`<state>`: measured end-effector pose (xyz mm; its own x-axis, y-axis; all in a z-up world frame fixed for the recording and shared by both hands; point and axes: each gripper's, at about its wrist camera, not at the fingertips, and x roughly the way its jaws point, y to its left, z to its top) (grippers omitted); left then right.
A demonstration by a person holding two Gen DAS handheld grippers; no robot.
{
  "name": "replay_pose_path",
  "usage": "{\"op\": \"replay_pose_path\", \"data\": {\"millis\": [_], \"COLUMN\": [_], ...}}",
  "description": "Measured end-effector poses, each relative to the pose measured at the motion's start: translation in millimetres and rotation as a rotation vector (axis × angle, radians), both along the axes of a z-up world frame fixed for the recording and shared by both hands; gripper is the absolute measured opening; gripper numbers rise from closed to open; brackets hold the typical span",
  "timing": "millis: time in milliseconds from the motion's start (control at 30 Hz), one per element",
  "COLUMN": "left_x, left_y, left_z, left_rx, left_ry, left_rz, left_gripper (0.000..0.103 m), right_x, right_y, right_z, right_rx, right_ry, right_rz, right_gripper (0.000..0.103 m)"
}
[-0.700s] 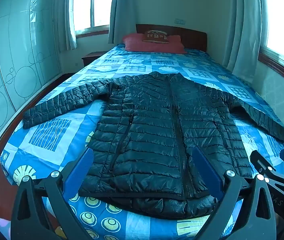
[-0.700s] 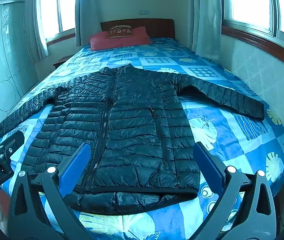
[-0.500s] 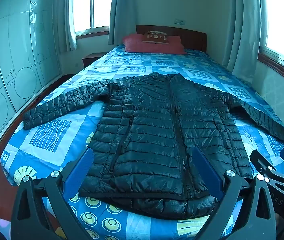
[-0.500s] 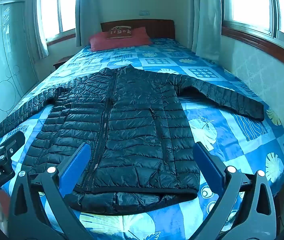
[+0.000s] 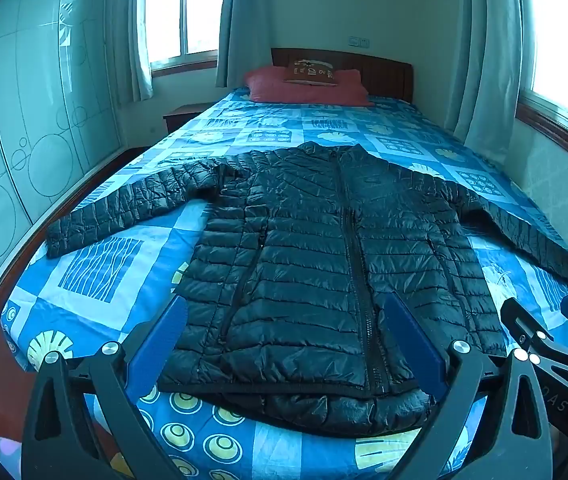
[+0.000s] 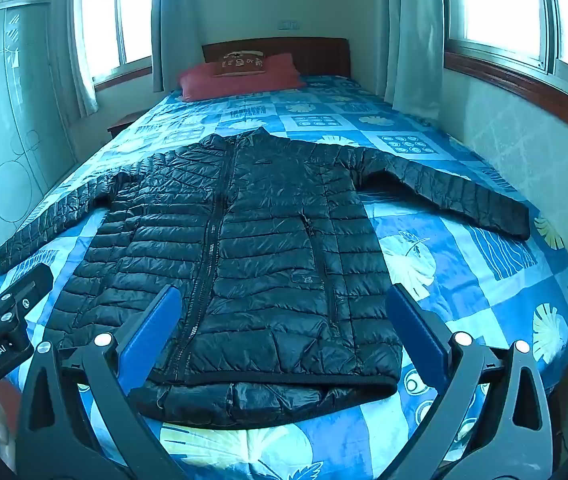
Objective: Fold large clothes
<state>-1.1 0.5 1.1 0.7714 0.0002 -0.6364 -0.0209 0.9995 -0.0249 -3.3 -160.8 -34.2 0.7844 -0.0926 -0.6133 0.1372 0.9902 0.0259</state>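
Your black quilted puffer jacket (image 5: pixel 324 264) lies flat, zipped, on the blue patterned bed (image 5: pixel 95 276), both sleeves spread outward. Your left gripper (image 5: pixel 284 340) and right gripper (image 6: pixel 284 332) hover above its hem, jaws wide apart, gripping nothing.

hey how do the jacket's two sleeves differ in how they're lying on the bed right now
The left sleeve ends close to the wardrobe-side edge of the bed, while the right sleeve ends close to the window-wall edge. The left sleeve looks nearly straight; the right sleeve has a slight bend below the shoulder. Both are black, quilted, spread out flat from the jacket and angled toward the foot of the bed, untouched by either gripper.
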Motion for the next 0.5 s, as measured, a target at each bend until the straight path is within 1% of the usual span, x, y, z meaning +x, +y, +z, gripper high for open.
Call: {"op": "replay_pose_path", "data": {"millis": [500], "left_x": [-2.1], "left_y": [0.1], "left_z": [-3.7], "left_rx": [0.004], "left_ry": [0.001], "left_rz": [-0.003], "left_gripper": [0.098], "right_x": [-0.9], "right_y": [1.2], "right_z": [0.4], "right_rx": [0.001], "right_ry": [0.000], "right_rz": [0.000], "right_gripper": [0.101]}}
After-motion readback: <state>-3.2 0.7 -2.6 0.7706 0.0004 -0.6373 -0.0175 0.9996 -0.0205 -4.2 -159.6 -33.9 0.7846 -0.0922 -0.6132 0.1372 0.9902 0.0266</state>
